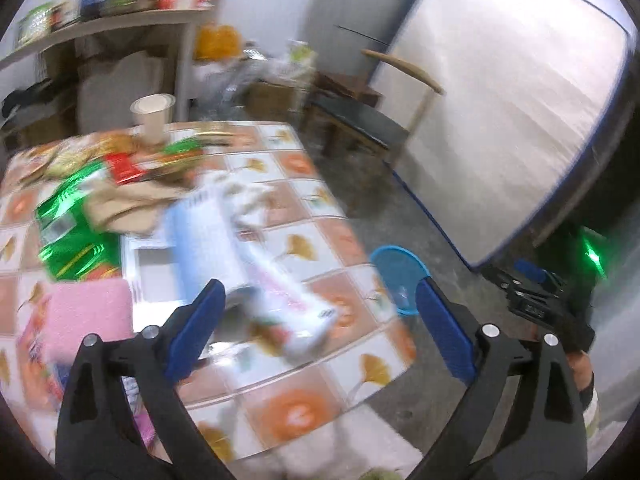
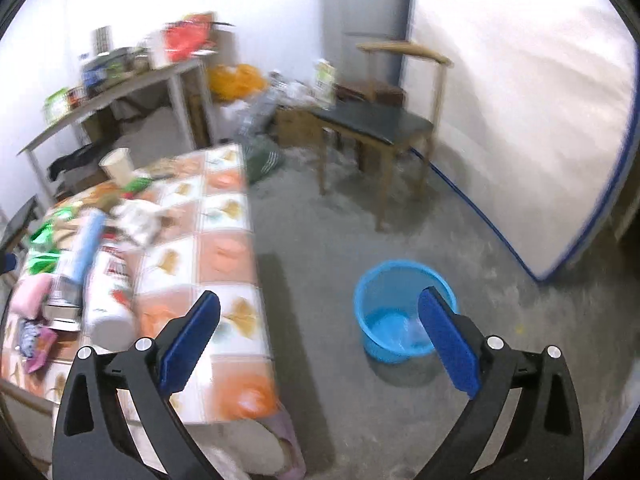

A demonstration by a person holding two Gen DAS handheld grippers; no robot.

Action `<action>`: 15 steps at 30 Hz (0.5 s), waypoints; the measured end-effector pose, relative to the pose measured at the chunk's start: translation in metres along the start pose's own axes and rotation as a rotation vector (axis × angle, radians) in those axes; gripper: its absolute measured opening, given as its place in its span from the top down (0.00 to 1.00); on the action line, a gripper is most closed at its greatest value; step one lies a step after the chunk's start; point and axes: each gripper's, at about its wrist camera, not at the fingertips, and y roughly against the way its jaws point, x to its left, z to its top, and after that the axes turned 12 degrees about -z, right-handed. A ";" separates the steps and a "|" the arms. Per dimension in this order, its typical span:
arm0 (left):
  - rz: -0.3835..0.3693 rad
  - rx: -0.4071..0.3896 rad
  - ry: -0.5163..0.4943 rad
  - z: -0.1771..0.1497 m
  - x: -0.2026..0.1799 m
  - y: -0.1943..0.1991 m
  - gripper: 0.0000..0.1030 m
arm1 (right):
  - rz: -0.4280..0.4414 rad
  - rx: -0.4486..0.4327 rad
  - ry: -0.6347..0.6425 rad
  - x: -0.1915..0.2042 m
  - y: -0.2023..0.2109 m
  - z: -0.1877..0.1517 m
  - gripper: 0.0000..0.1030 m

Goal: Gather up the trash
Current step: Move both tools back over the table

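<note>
Both grippers: black frames, silver screws, blue fingers (image 1: 196, 330) (image 2: 450, 344); pad texture perhaps ribbed, blurred.

A wooden chair (image 2: 384, 128) with a dark seat is seen standing on the grey concrete floor (image 2: 500, 312), near a large pale panel (image 2: 520, 120) edged in blue that is leaned against the wall. A grey shelf (image 2: 132, 88) loaded with blurred boxes and packets is set against the white wall. The bench (image 2: 228, 252) is covered by a cloth patterned with orange squares and yellow leaves. An orange bag (image 2: 236, 80) is seen beside the shelf.
</note>
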 end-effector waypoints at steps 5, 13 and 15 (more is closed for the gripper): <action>0.020 -0.045 0.160 -0.005 0.054 0.028 0.08 | 0.115 -0.083 0.049 0.051 0.015 0.028 0.06; 0.005 -0.062 0.329 -0.007 0.116 0.038 0.08 | 0.340 -0.024 -0.064 0.097 0.001 0.049 0.06; 0.007 -0.068 0.322 -0.003 0.122 0.041 0.08 | 0.387 0.034 -0.077 0.112 -0.013 0.055 0.06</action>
